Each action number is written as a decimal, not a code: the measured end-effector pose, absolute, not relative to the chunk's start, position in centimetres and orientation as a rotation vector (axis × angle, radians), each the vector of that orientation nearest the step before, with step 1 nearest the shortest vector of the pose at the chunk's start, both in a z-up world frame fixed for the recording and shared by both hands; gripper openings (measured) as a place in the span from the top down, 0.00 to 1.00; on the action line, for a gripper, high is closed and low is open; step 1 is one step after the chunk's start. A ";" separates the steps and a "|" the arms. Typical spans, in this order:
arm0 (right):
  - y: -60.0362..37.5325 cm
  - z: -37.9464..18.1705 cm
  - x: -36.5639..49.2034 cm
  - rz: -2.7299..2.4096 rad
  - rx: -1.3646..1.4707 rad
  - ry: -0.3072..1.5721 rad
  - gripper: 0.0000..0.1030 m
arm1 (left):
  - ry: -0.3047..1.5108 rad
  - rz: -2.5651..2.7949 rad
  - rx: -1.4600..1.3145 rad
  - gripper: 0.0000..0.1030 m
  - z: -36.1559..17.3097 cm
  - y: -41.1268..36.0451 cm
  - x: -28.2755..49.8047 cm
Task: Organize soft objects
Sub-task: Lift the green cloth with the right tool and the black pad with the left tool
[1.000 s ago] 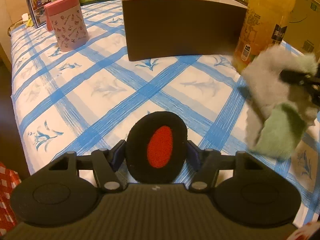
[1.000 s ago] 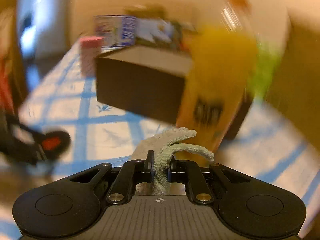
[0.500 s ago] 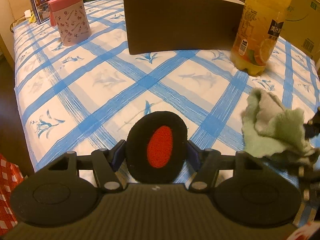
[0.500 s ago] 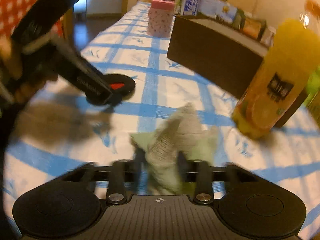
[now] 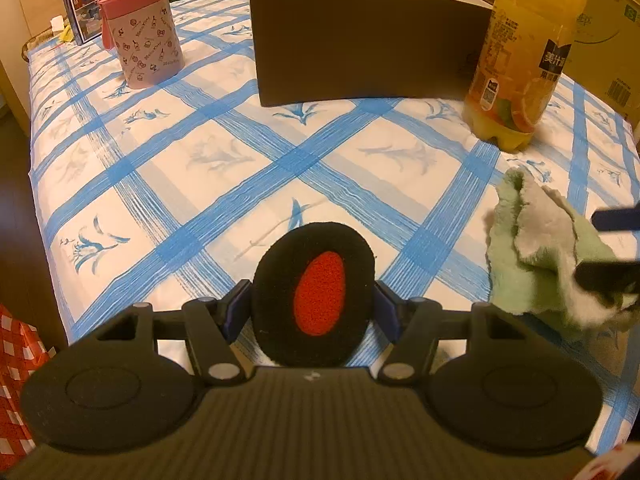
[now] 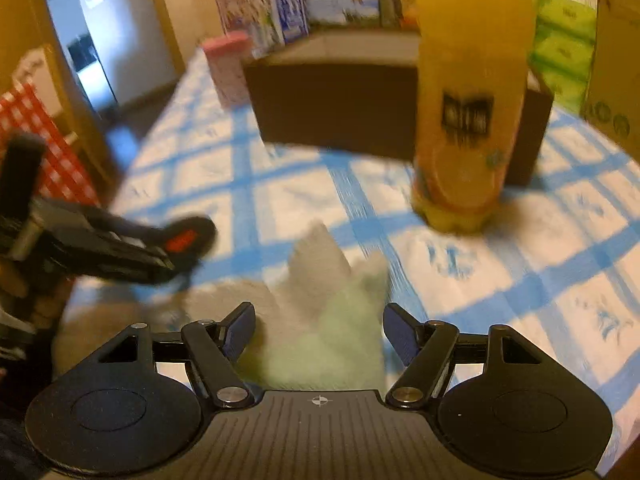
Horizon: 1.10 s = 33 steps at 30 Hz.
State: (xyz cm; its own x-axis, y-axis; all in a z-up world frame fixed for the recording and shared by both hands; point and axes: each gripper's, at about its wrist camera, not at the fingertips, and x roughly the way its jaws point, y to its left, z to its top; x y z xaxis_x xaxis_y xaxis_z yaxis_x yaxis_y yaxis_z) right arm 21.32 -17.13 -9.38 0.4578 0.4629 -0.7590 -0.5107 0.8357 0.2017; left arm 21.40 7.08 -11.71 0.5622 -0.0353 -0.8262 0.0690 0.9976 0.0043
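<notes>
Table under a white cloth with a blue grid [image 5: 208,184], warm indoor light.

Left wrist view: left gripper [image 5: 314,306] clamps a round black pad with a red centre [image 5: 316,292], a finger pressing each side. Brown open-top box [image 5: 368,44] stands at the back; contents can't be seen from this angle. Pink-lidded patterned cup [image 5: 146,34] is left of the box, lid on. Juice bottle [image 5: 528,48], full of orange liquid, stands just right of the box. Crumpled green-and-grey cloth [image 5: 536,256] lies on the table at the right edge, with the right gripper's dark fingers [image 5: 608,276] across it.

Right wrist view (blurred): right gripper [image 6: 318,332] has its jaws opening, pads off the cloth [image 6: 328,320]; the cloth sits on the table between them, released. Bottle [image 6: 468,104] is upright beyond, in front of the box [image 6: 336,104]. Left gripper [image 6: 132,248] with the pad [image 6: 186,236] is at the left. Cup [image 6: 230,68] is behind.
</notes>
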 end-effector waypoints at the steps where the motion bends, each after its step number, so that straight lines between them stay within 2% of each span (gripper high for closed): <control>1: -17.2 -10.1 21.5 0.590 -0.052 0.938 0.31 | 0.973 -0.062 0.039 0.40 -11.7 7.1 21.4; 7: -16.6 -12.4 21.8 0.562 -0.014 0.989 0.32 | 0.980 -0.063 0.049 0.38 -11.8 7.0 21.7; 10: -15.6 -12.4 21.3 0.581 -0.062 0.971 0.42 | 0.983 -0.059 0.049 0.37 -11.9 7.0 21.9; 14: -15.5 -12.5 21.2 0.585 -0.074 0.964 0.49 | 0.986 -0.052 0.046 0.35 -12.0 6.9 22.1; 18: -15.4 -12.4 21.0 0.590 -0.068 0.959 0.57 | 0.989 -0.052 0.061 0.37 -12.0 6.7 22.3; 23: -15.1 -12.2 20.8 0.600 -0.072 0.953 0.64 | 0.988 -0.063 0.072 0.40 -12.0 6.5 22.3; 33: -15.2 -11.6 20.5 0.603 -0.059 0.942 0.72 | 0.987 -0.070 0.085 0.42 -11.5 6.2 21.8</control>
State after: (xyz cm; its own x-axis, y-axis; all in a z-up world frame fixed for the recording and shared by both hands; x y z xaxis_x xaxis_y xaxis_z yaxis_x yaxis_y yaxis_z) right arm 20.53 -15.21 -11.55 0.4373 0.4595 -0.7730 -0.5098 0.8348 0.2078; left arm 21.79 6.18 -11.52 0.5494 -0.0203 -0.8353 0.0974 0.9944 0.0400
